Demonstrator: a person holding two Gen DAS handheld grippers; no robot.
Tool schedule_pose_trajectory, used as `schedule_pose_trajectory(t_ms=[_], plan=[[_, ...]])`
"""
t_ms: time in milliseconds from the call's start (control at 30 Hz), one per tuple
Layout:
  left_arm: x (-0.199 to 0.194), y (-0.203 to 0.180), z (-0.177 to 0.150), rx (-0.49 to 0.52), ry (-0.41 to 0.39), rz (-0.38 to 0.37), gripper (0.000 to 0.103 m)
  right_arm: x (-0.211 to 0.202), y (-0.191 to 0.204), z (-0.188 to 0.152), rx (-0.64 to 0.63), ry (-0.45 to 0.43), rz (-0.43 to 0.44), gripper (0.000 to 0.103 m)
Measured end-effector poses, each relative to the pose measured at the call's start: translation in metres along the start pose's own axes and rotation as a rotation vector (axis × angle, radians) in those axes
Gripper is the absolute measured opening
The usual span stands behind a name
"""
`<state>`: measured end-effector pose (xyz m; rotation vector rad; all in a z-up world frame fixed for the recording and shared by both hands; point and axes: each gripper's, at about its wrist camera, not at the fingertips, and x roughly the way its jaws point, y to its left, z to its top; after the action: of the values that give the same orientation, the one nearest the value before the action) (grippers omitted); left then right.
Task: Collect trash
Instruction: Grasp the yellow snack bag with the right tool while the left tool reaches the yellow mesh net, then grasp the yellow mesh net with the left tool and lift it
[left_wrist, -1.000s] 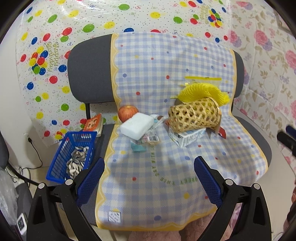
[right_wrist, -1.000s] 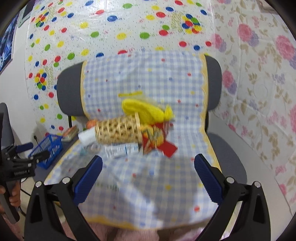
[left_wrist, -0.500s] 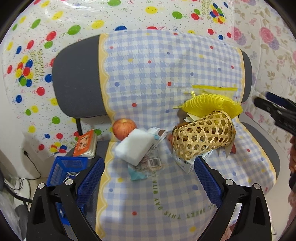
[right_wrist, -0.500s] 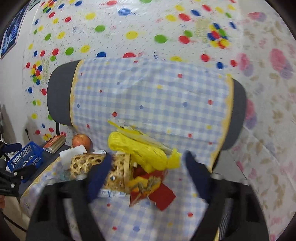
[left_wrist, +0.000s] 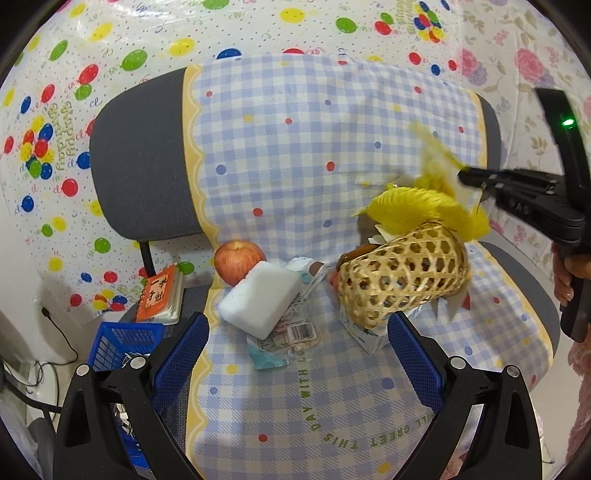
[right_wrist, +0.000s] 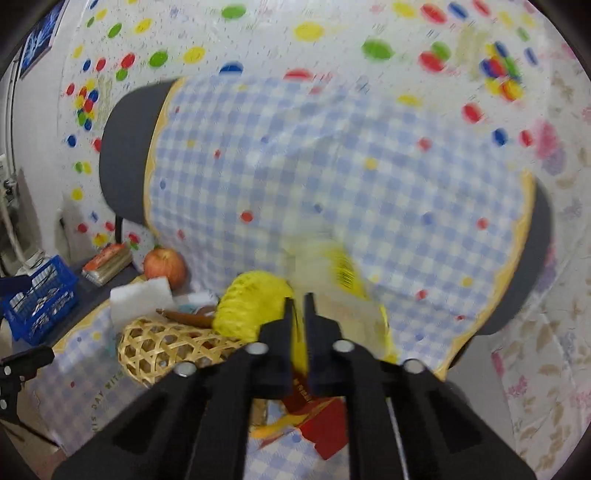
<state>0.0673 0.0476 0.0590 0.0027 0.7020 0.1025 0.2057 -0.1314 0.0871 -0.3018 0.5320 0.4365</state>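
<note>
A checked cloth covers an office chair (left_wrist: 140, 155). On the seat lie a wicker basket (left_wrist: 402, 280) on its side, a yellow foam net (left_wrist: 413, 210), a white foam block (left_wrist: 260, 299), an apple (left_wrist: 238, 260), a clear labelled wrapper (left_wrist: 295, 332) and a small carton (left_wrist: 369, 336). My right gripper (right_wrist: 299, 304) comes in from the right above the basket. Its jaws are closing and pinch a yellow and clear plastic wrapper (right_wrist: 343, 273), which trails from its tip (left_wrist: 461, 176). My left gripper (left_wrist: 297, 354) hangs open over the front of the seat, holding nothing.
A blue plastic crate (left_wrist: 118, 343) with scraps inside stands on the floor left of the chair. An orange notebook (left_wrist: 159, 295) rests on the seat's left edge. A red packet (right_wrist: 325, 428) lies under my right gripper. Balloon and floral sheets cover the wall behind.
My right gripper moved in toward the yellow pile and went from wide open to shut on the plastic wrapper. The left view slid right, then held still.
</note>
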Motion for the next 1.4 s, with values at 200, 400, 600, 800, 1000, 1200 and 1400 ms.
schedule_pose_trajectory(t_ms=[200,400,600,800,1000,1200,1400], plan=[[-0.01,-0.018,0.004,0.019,-0.019,-0.056,0.096,-0.088,-0.026,-0.008,0.082,-0.204,-0.167,0.003],[-0.01,-0.044,0.008,0.035,-0.028,-0.111,0.095,-0.152,-0.057,-0.059,0.198,-0.26,-0.216,0.003],[-0.012,-0.073,-0.007,0.059,-0.027,-0.172,0.095,-0.167,-0.072,-0.122,0.382,-0.14,-0.11,0.003],[-0.008,-0.104,-0.035,0.111,-0.004,-0.265,0.094,-0.184,-0.064,-0.171,0.464,-0.135,-0.12,0.003],[-0.002,-0.125,-0.038,0.148,-0.025,-0.301,0.093,-0.214,-0.07,-0.182,0.522,-0.224,-0.115,0.003],[0.019,-0.14,-0.02,0.141,-0.029,-0.327,0.091,-0.21,-0.079,-0.188,0.503,-0.216,-0.141,0.003],[0.031,-0.19,0.0,0.252,-0.061,-0.366,0.091,-0.197,-0.103,-0.195,0.558,-0.214,-0.15,0.003]])
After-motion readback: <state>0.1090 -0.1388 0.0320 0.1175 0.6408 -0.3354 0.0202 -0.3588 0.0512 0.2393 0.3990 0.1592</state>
